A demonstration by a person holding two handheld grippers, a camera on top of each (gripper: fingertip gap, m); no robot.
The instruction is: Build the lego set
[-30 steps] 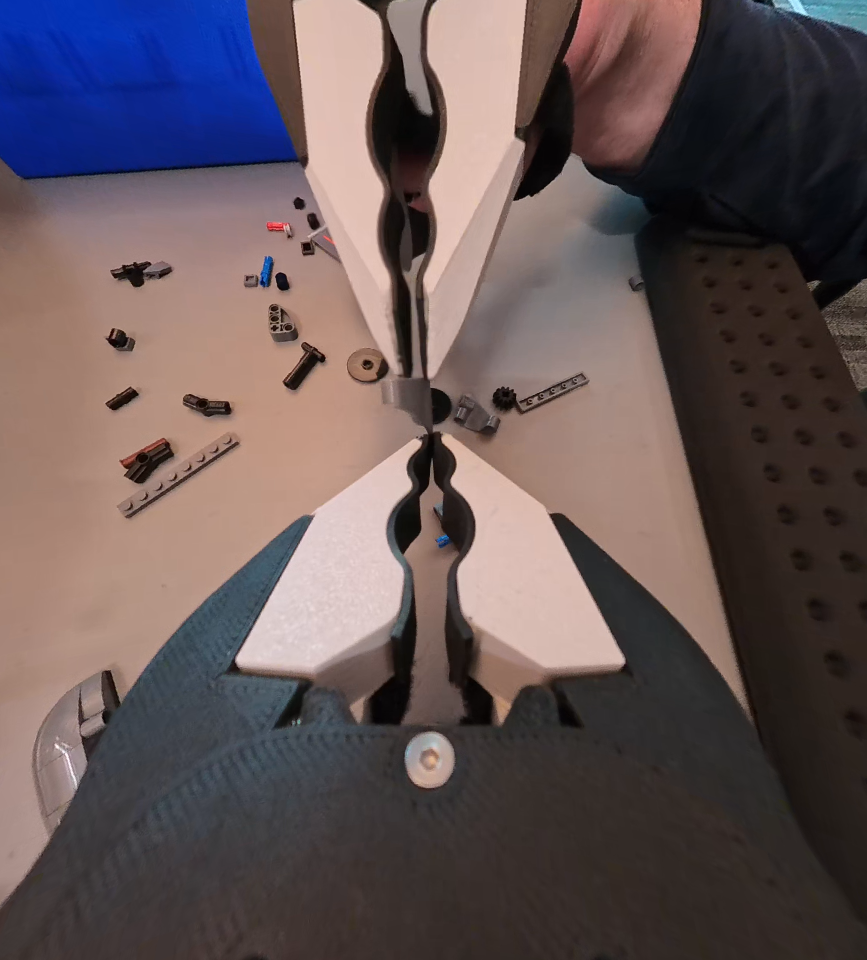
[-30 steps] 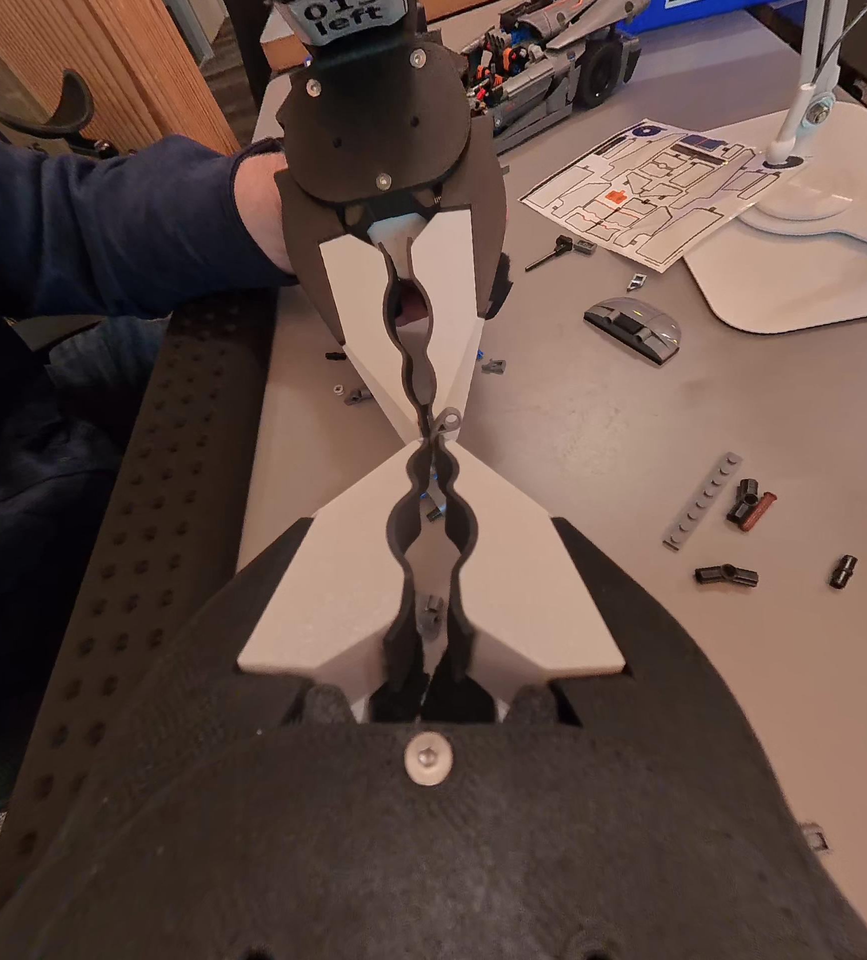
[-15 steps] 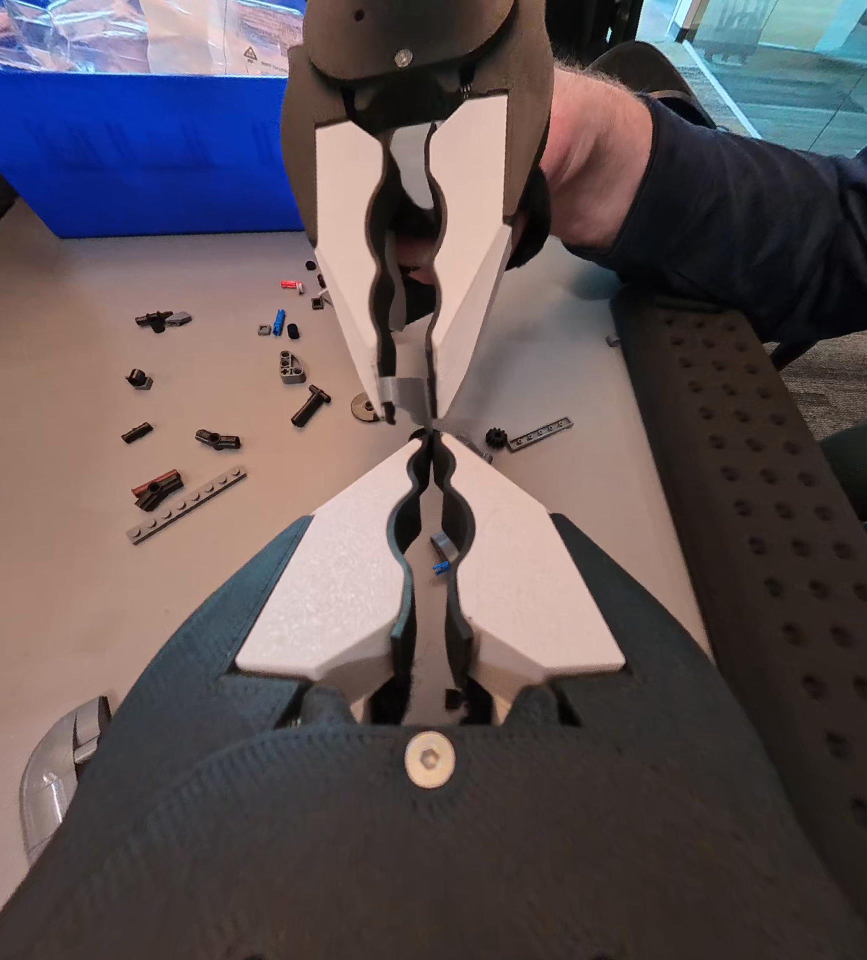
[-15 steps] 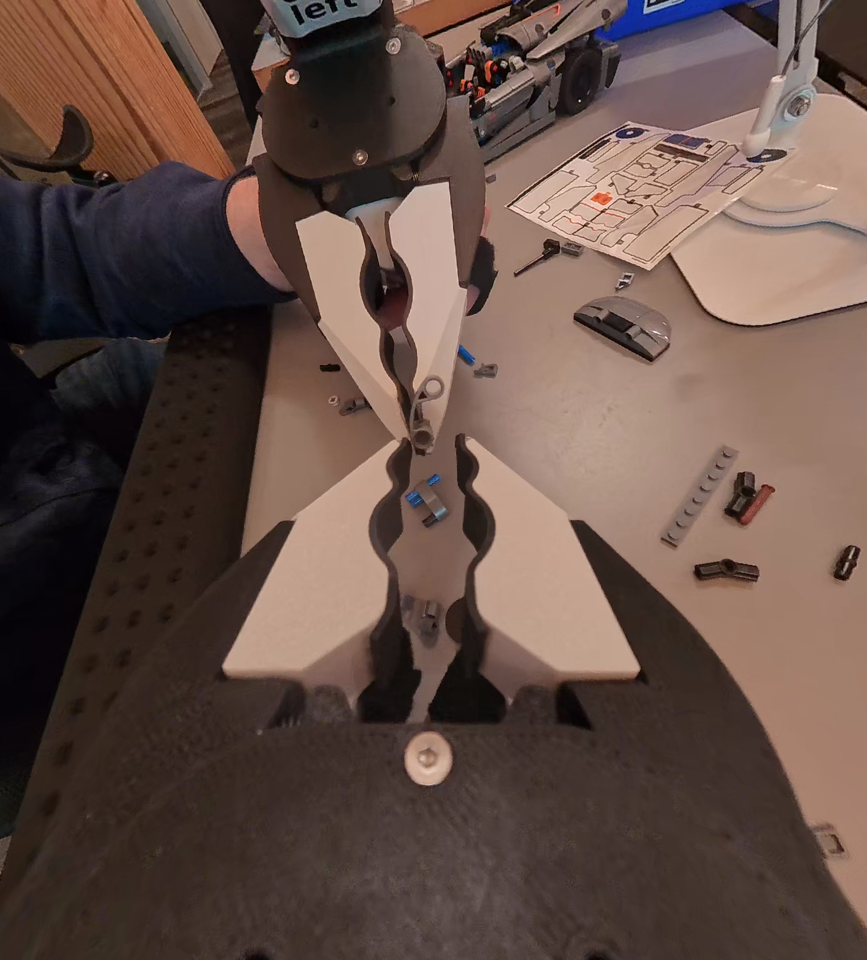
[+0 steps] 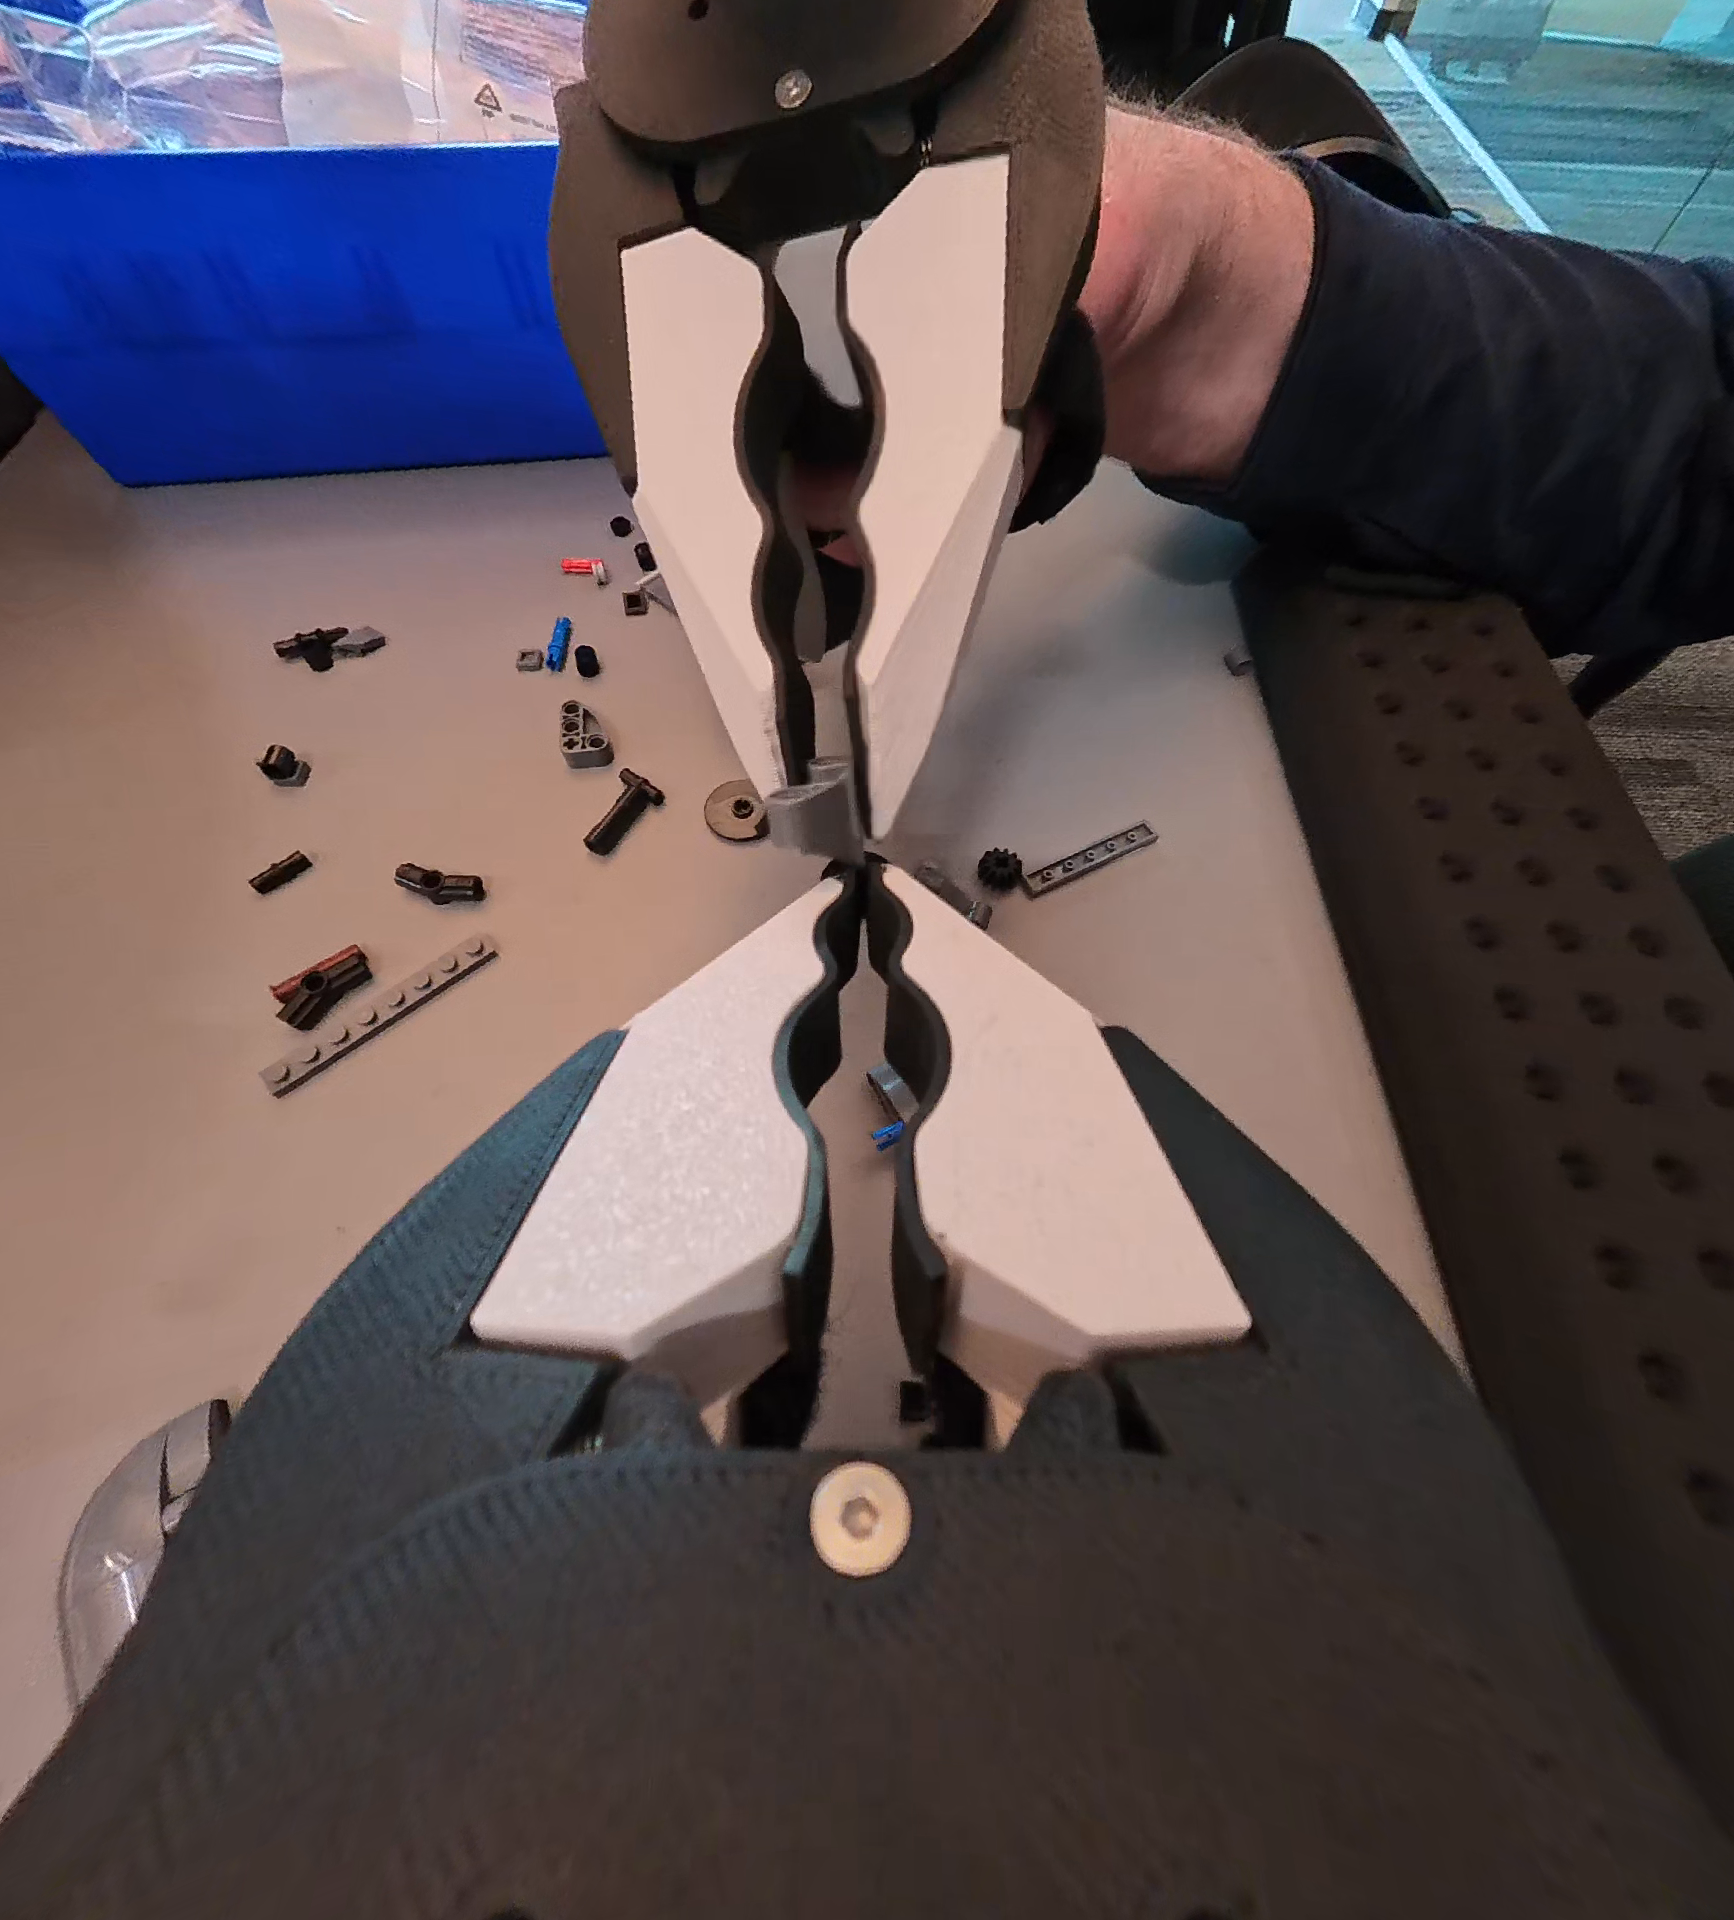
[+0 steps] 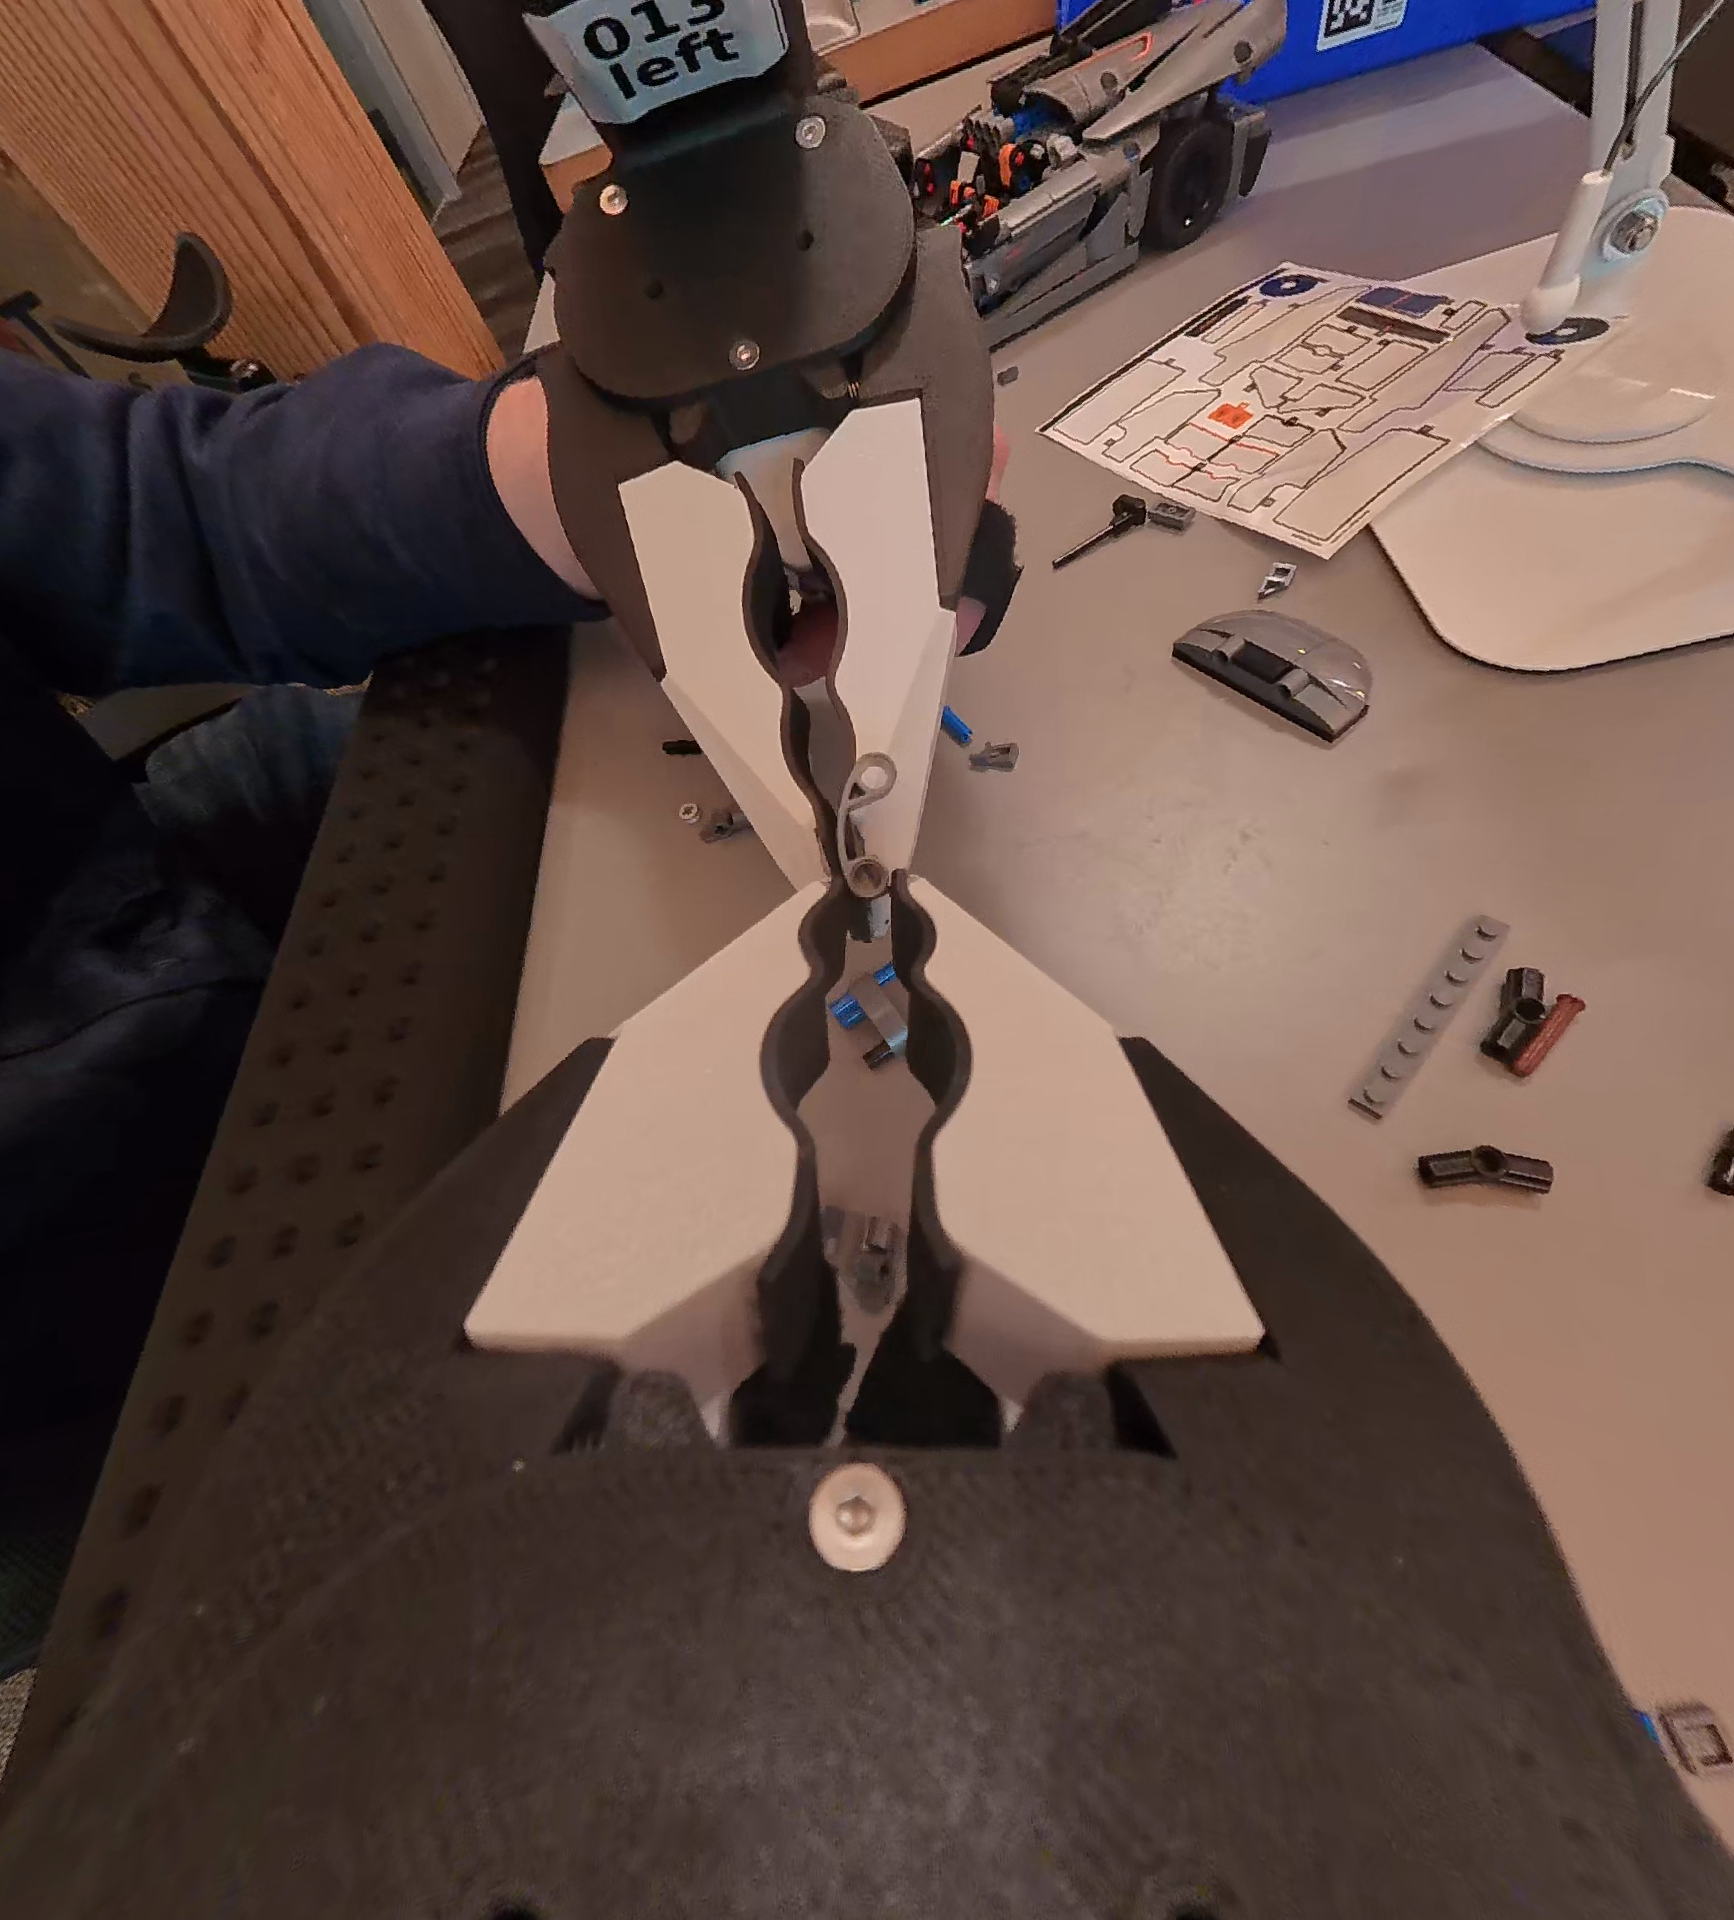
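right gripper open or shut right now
Shut on the grey lego connector: the right gripper pinches it at its fingertips, tip to tip with the left gripper.

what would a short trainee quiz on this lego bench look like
1. True or false: the left claw and the right claw meet tip to tip.
2. What is pinched between them? A) a grey piece B) a red wheel C) nothing
3. Fill in: behind the printed sheet stands a part-built ____.
Key: 1 true; 2 A; 3 car
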